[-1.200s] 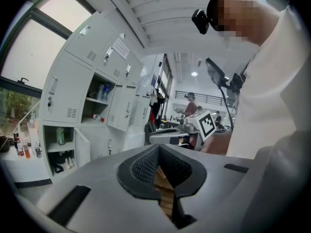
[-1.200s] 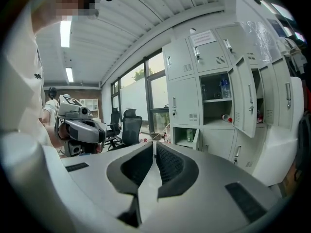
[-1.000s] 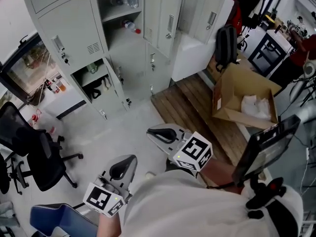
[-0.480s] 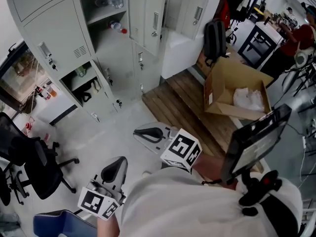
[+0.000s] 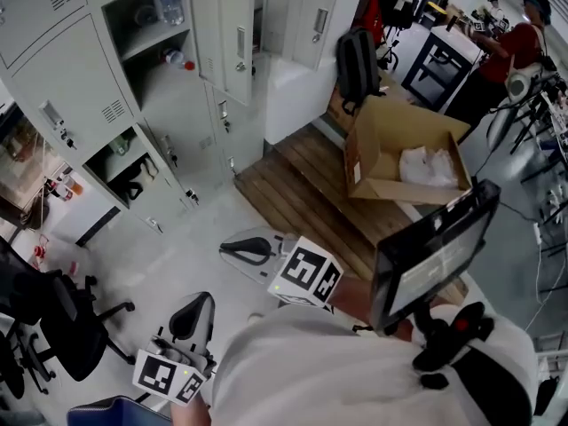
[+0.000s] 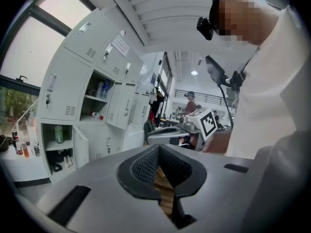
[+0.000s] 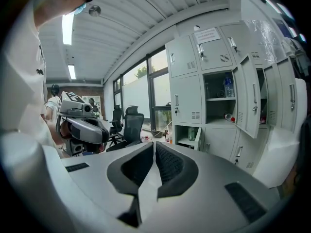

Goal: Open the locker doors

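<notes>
- Locker doors (image 5: 67, 96) are seen at the top left of the head view, on a grey locker bank (image 5: 191, 105) set well apart from both grippers; bare floor lies between.
- 2 upper doors are already swung out, 1 (image 5: 224, 38) beside a shelf of bottles (image 5: 169, 3) and another (image 5: 312, 11) further right; a low compartment (image 5: 124, 162) is also exposed; the large door at the left and the one above it are shut.
- The left gripper (image 5: 197, 302) is held low by the person's body, its pads pressed together at the tips with nothing pinched; only floor is seen through the hollow behind them.
- The right gripper (image 5: 232, 248) is held just ahead of it, its jaws likewise brought together on nothing.
- The doors are judged to be thin painted sheet metal: light, stiff, easily swung on their hinges, yet smooth and likely slippery under the pads.
- Hold is best taken at the small latch handle (image 5: 51, 116) near the free edge, or on that edge itself once it is cracked; a flat face offers nothing to pinch.
- A locked latch could be forced or a thin edge could be slipped off, so a gentle pull is advised.
</notes>
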Motion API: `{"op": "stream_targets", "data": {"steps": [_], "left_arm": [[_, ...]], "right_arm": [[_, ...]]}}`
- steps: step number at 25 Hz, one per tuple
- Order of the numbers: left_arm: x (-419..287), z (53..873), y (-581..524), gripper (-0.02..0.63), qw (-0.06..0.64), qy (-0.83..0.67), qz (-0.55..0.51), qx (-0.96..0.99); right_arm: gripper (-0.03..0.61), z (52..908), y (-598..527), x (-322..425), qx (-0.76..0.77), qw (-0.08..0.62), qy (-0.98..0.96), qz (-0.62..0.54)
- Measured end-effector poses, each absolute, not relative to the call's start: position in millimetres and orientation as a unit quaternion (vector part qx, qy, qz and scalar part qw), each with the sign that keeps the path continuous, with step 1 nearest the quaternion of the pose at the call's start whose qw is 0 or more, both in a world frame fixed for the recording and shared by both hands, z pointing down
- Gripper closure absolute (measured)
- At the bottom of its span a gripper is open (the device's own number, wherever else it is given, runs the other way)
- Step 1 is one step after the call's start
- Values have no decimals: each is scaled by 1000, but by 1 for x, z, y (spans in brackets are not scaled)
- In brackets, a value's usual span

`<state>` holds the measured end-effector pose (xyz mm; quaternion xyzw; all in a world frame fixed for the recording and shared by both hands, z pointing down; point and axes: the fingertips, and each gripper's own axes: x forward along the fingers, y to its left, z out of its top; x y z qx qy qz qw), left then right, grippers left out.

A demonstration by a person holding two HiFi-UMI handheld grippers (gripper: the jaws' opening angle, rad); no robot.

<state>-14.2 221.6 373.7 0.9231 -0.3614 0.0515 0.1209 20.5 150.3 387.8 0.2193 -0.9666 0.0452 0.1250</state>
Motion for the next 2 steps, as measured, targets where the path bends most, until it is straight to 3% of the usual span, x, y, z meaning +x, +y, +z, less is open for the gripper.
{"op": "stream_targets", "data": {"steps": [2], "left_arm": [[-10,373,221,603,122,-361,52,923]], "right_arm": [[552,388,151,25,218,126,-967,46]]}}
